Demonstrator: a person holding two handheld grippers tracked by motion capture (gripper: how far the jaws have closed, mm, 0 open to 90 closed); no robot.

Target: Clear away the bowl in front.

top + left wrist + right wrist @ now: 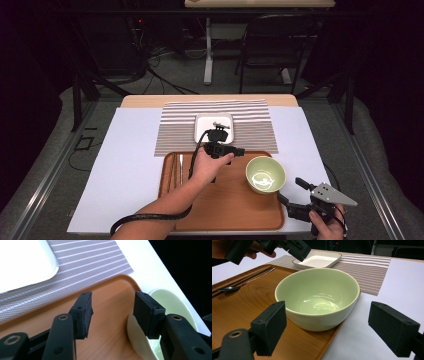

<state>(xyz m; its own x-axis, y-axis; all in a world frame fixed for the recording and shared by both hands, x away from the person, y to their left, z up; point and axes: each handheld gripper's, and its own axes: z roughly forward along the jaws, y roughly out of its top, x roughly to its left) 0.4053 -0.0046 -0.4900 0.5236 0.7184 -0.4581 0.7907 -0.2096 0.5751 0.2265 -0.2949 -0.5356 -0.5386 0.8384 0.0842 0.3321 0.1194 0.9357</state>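
Observation:
A pale green bowl [265, 174] stands empty on the right side of a wooden tray [225, 205]. My left gripper [235, 150] hovers over the tray's far edge, just left of the bowl, with its jaws open and nothing between them. In the left gripper view its pads [85, 312] frame bare tray [110, 290], and the bowl [165, 300] sits beside the right jaw. My right gripper [292, 191] rests low at the tray's near right corner. It is open and faces the bowl [317, 297], which stands a short way beyond its pads [270, 327].
A white square dish [214, 125] sits on a striped placemat [250, 125] behind the tray. Chopsticks and a spoon [239, 283] lie along the tray's left side [172, 170]. A white sheet [125, 165] covers the table. A chair [272, 45] stands beyond the table.

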